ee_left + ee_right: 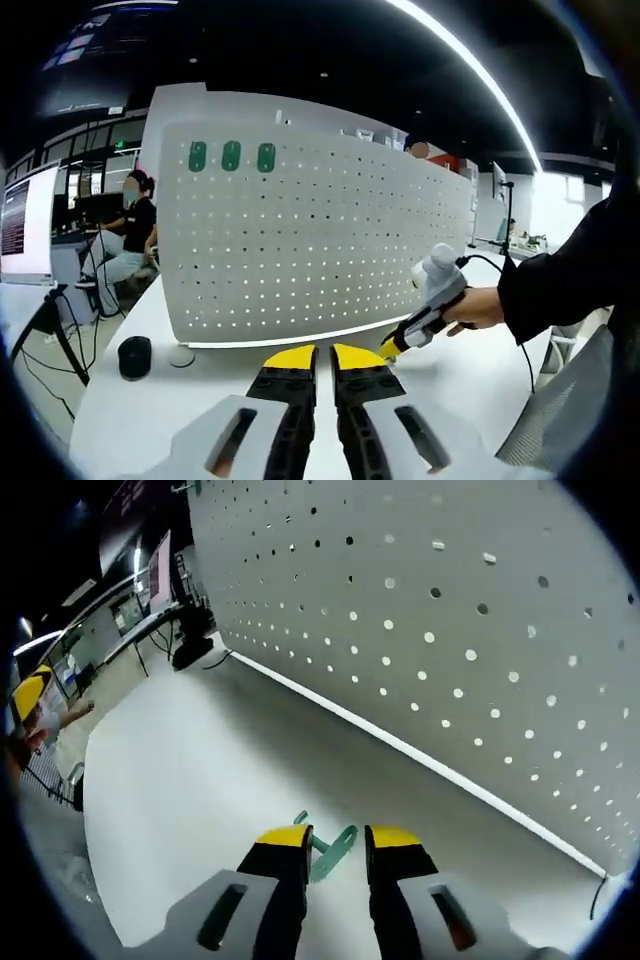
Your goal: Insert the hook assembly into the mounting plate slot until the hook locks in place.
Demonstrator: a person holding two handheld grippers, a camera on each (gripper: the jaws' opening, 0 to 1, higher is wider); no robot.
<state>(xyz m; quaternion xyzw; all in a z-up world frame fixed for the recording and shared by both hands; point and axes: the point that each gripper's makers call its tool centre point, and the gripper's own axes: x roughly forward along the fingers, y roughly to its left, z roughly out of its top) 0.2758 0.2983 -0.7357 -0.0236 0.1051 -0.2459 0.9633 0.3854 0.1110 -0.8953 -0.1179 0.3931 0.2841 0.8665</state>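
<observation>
White desk (pixel 150 410) runs beneath a tall white pegboard (pixel 320 245) that stands upright straight ahead of the left gripper (pixel 318 358); three green hooks (pixel 231 156) sit in a row near the board's upper left corner, well above and to the left of that gripper; a small black round object (pixel 134 356) rests on the desk ahead and to the left, near the board's lower corner; the left gripper's yellow-tipped jaws stand close together with only a thin gap and nothing between them. To its right, a hand (pixel 478 308) holds the right gripper (pixel 392 346) low near the board's foot. In the right gripper view, the right gripper (pixel 340 837) hovers just above the desk (pixel 190 780) with its jaws narrowly parted around a green hook (pixel 335 848); whether they actually pinch it cannot be told; the pegboard (pixel 450 610) rises ahead and to the right, apart from the hook.
</observation>
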